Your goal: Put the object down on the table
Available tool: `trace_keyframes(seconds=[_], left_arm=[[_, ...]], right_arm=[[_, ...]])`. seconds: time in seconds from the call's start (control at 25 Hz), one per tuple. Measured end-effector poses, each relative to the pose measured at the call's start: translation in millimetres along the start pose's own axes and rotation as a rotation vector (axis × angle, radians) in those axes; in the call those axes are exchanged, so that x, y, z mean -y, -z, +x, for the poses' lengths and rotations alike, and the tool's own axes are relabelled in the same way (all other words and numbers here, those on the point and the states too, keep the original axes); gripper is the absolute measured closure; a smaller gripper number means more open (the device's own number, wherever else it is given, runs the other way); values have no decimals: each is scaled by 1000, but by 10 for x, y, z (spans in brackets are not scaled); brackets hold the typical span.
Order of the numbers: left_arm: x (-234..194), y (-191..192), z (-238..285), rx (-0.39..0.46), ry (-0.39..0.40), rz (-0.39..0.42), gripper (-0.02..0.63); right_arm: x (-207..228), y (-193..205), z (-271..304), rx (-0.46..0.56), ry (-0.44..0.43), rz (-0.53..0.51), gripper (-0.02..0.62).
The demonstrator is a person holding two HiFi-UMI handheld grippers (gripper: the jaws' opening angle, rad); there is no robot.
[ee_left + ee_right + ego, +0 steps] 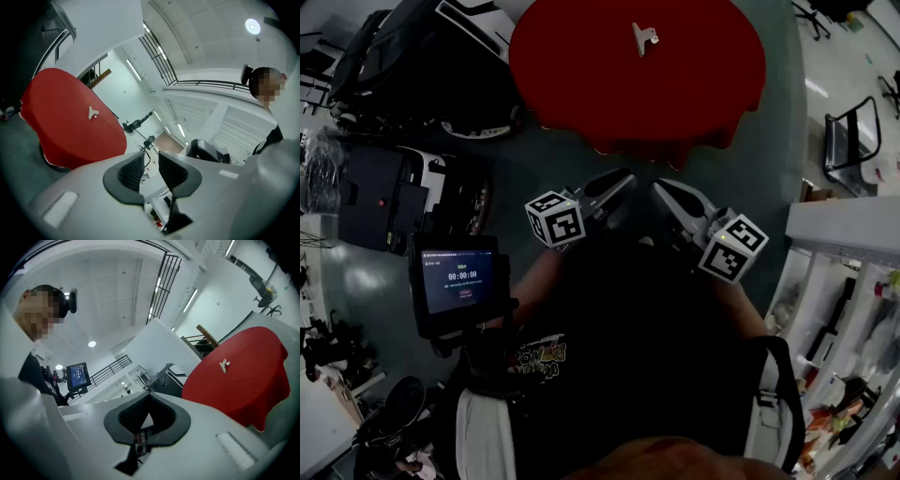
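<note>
1. The pale clip (644, 38) lies on the red desk (572, 70), toward 12 o'clock of its middle in the head view.
2. It lies well apart from both pairs of fingers, at their 12 o'clock.
3. The left gripper (623, 178) has its fingers (133, 171) narrowly apart, with nothing between them.
4. The right gripper (661, 187) has its fingers (131, 416) pressed together, empty.

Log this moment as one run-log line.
left gripper open, empty | right gripper shut, empty | clip lying on red table, apart from both grippers
</note>
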State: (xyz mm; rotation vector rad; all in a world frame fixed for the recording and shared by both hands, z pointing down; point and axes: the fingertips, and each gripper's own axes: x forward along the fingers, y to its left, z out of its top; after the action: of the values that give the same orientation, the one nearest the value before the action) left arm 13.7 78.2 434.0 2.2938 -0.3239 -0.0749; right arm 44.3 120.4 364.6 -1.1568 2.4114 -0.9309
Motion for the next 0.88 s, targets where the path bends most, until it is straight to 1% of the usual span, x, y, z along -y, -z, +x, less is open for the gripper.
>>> trace_keyframes(seconds=[0.64, 0.88], left_arm=[[32, 29, 16, -12, 14, -8, 500], [16, 18, -7, -5, 8, -11, 500]], right_arm=[[-35, -22, -52, 21, 15, -13, 592], [-13, -26, -40, 28, 9, 8, 592]])
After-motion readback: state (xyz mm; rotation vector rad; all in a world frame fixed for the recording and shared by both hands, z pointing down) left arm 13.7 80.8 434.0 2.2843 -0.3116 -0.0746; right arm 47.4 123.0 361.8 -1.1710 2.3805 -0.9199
